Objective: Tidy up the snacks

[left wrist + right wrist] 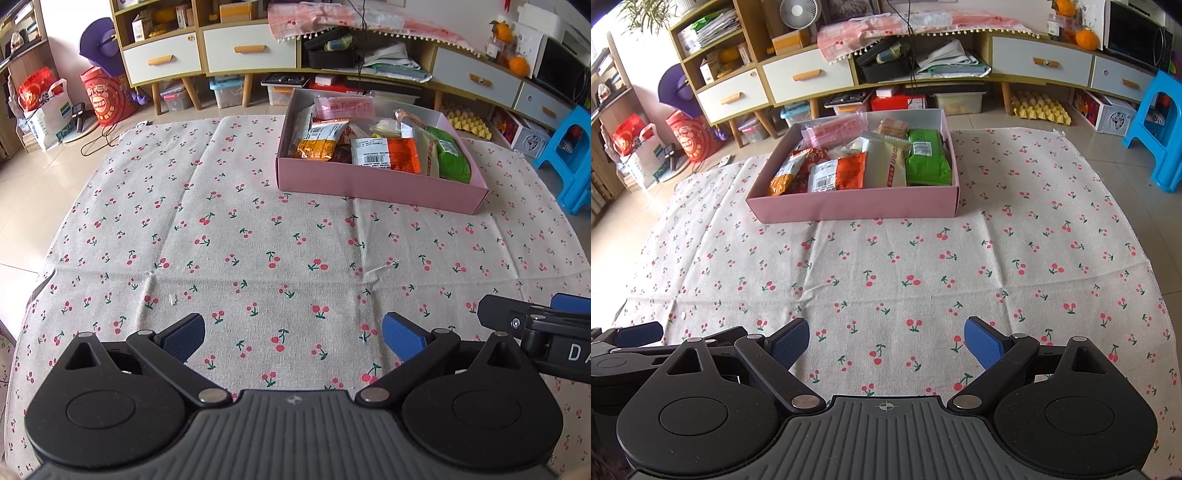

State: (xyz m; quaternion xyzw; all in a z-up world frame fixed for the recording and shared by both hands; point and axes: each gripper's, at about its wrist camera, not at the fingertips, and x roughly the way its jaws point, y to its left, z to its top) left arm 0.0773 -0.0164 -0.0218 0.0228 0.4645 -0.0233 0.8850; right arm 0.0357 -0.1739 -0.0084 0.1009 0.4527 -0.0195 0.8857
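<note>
A living room with a tiled floor (44, 192) holds a long wooden cabinet (923, 62) with white drawers along the far wall. A blue plastic stool (1156, 140) stands at the right. On the floor lies a pale cloth (258, 236) printed with cherries. Near the cloth's far edge, toward its far right corner in the left wrist view, sits a shallow pink box (849, 203), open on top. The snacks lie packed inside it: a green packet (927, 158) against the right wall, a cream packet (886, 162) beside it, an orange-and-white packet (838, 173) along the near wall, an orange packet (317, 142) at the near left corner, and a pink packet (343, 107) at the far wall. The left gripper (293, 334) hangs over the cloth's near edge, jaws spread wide with nothing between them. The right gripper (886, 338) hangs just beside it, jaws equally wide and empty.
</note>
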